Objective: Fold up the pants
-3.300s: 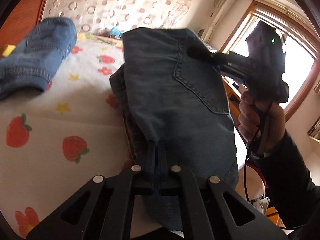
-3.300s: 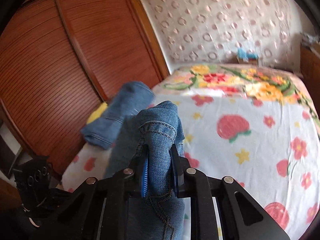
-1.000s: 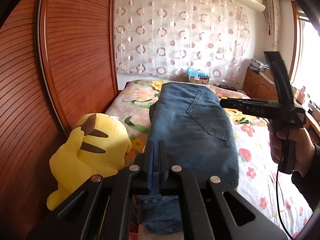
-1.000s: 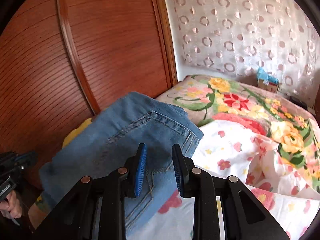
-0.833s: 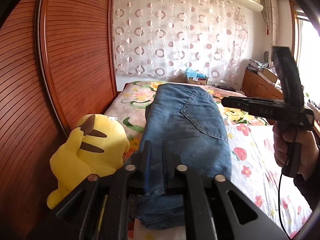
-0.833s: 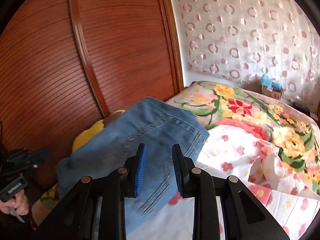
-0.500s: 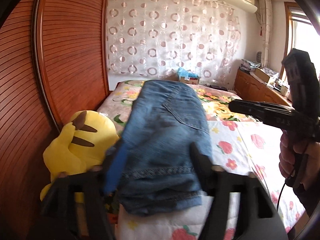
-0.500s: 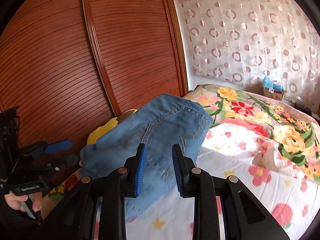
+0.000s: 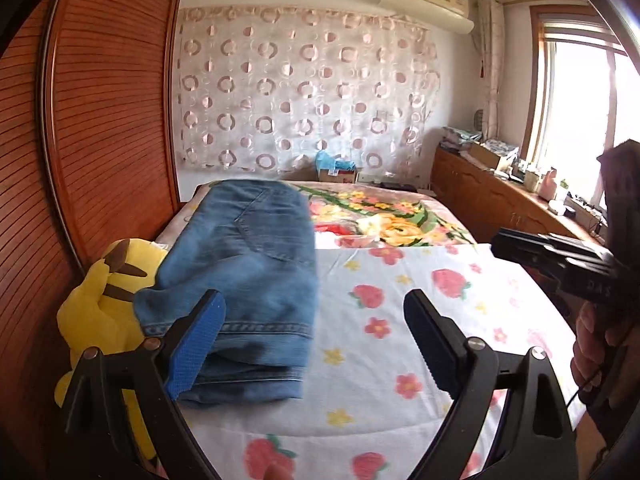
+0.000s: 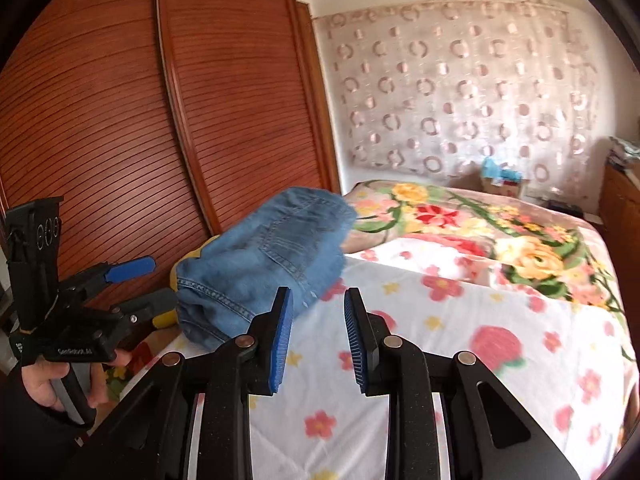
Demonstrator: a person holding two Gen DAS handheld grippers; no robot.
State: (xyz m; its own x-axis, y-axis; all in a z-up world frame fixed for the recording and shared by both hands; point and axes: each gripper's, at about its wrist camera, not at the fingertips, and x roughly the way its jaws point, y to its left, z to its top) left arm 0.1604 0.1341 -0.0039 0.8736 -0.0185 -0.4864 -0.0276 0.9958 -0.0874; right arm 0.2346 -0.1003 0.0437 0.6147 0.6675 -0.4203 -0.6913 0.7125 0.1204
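1. Step in hand: the release. The folded jeans (image 9: 248, 276) lie on the bed (image 9: 420, 320), seemingly finished, with both claws clear of them.
2. The left gripper (image 9: 316, 340) has its jaws wide and opening, nothing between them; the jeans sit just ahead of its left finger (image 9: 196, 344), resting partly on a yellow plush toy (image 9: 100, 304).
3. The right gripper (image 10: 318, 336) has its jaws narrowly apart and opening, empty; the jeans lie ahead and to its left.
4. Next move, likely: pull both claws back without snagging the denim.
5. The jeans' long axis runs away from the claws toward the curtain (image 9: 304, 100); the waistband is nearest.
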